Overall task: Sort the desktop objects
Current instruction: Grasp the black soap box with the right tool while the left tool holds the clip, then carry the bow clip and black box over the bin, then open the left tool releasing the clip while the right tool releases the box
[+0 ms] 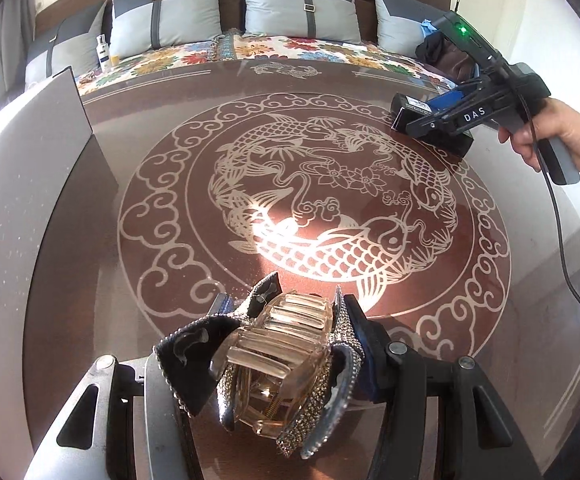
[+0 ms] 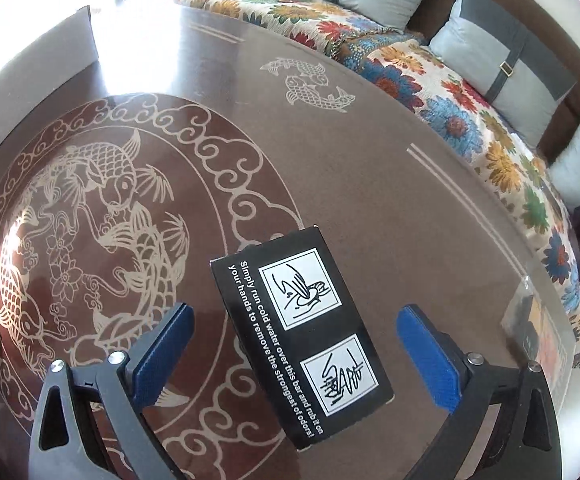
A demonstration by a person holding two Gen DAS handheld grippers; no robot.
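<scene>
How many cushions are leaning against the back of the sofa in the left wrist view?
4. One cushion at the far left, one left of centre, one right of centre, one at the right, partly hidden by the right gripper. More may be hidden.

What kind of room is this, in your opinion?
Most likely a home living room. A sofa with grey cushions and a floral cover stands behind a glossy brown table decorated with fish patterns. A bottle sits on the sofa.
</scene>
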